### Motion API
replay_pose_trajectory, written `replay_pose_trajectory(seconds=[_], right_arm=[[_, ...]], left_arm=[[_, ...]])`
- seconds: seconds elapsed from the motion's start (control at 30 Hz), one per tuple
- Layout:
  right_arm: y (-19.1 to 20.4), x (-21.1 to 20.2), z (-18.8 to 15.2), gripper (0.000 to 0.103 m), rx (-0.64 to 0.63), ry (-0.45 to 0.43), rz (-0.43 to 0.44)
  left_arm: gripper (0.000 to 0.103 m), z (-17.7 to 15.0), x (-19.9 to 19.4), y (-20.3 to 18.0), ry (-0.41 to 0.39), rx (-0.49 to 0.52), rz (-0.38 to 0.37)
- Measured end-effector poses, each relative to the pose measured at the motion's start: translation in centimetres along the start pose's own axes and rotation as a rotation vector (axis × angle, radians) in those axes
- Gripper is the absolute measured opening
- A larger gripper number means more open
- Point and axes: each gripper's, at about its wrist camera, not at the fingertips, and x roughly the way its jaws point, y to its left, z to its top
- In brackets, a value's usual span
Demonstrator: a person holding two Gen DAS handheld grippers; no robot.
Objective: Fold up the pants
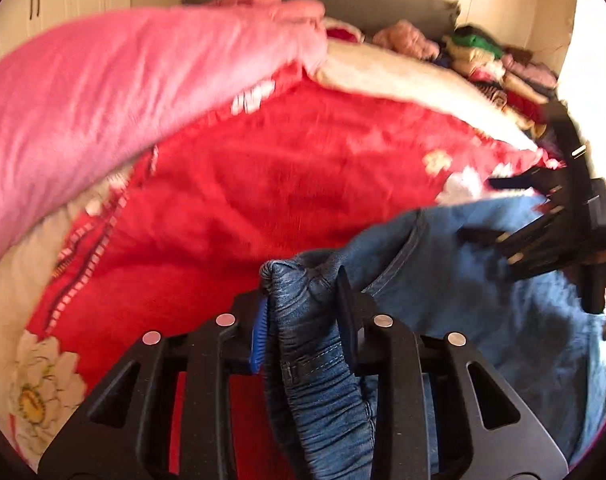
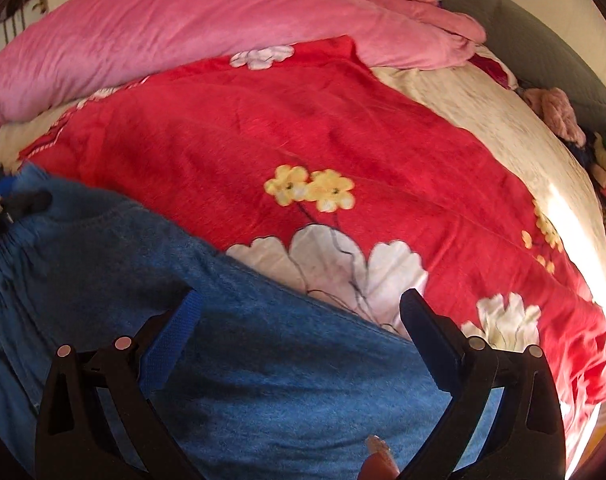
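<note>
Left claw (image 1: pixel 303 300) pinches ribbed denim pants (image 1: pixel 315 360) waistband; right claw (image 2: pixel 299 320) spread wide above.

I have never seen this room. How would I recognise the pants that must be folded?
Find the bed with the red flowered blanket. At its near edge lie the blue denim pants, with their gathered waistband pinched in the left gripper and the open right gripper above them. They are the only blue denim here, unlike the pink quilt.
</note>
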Motion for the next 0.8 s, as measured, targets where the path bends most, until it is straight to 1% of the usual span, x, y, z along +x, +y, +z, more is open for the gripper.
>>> replay_pose_trajectory(seconds=[0.07,0.1,0.13,0.17,0.2,0.23,0.27,0.3,0.37,0.43,0.5,0.6,0.67,0.8], right_arm=[[0.5,0.4,0.2,0.098,-0.028,0.002,-0.001],[0.9,0.7,0.3,0.097,-0.044,0.002,-0.004],[1.2,0.9,0.4,0.094,-0.052,-0.001,-0.001],[1.4,1.0,0.3,0.08,-0.054,-0.005,0.014],[1.6,1.1,0.2,0.07,-0.055,-0.012,0.043],[1.8,1.0,0.2,0.048,-0.05,-0.024,0.069],[2.1,0.7,0.1,0.028,-0.034,-0.042,0.1],[2.3,0.1,-0.2,0.024,-0.012,-0.069,0.114],[2.5,-0.7,-0.5,0.012,0.006,-0.101,0.109],[2.2,-2.3,-1.3,0.006,0.044,-0.153,0.12],[1.6,-4.2,-2.1,0.006,0.101,-0.205,0.152],[1.7,-7.3,-3.8,0.006,0.145,-0.252,0.17],[2.0,-9.3,-4.8,0.006,0.157,-0.278,0.173],[2.9,-13.4,-7.7,0.006,0.184,-0.328,0.194]], left_arm=[[0.021,0.1,-1.6,0.0,-0.039,0.009,-0.022],[0.021,0.1,-2.0,-0.1,-0.046,0.017,-0.027],[0.021,0.0,-2.2,-0.3,-0.046,0.024,-0.027],[0.021,-0.1,-2.1,-0.4,-0.043,0.029,-0.028],[0.021,-0.3,-1.9,-0.6,-0.037,0.036,-0.025],[0.021,-0.4,-1.6,-0.8,-0.03,0.044,-0.019],[0.021,-0.5,-1.5,-0.7,-0.025,0.051,-0.012],[0.021,-0.6,-1.4,-0.6,-0.023,0.056,-0.004],[0.021,-0.7,-1.4,-0.4,-0.022,0.053,-0.004],[0.021,-0.8,-1.7,-0.1,-0.025,0.048,-0.006],[0.022,-1.0,-1.9,0.2,-0.024,0.048,-0.012],[0.023,-1.2,-2.6,-0.2,-0.022,0.064,-0.022],[0.023,-1.4,-3.3,-0.6,-0.018,0.075,-0.046],[0.027,-2.1,-5.0,-0.8,-0.019,0.073,-0.101]])
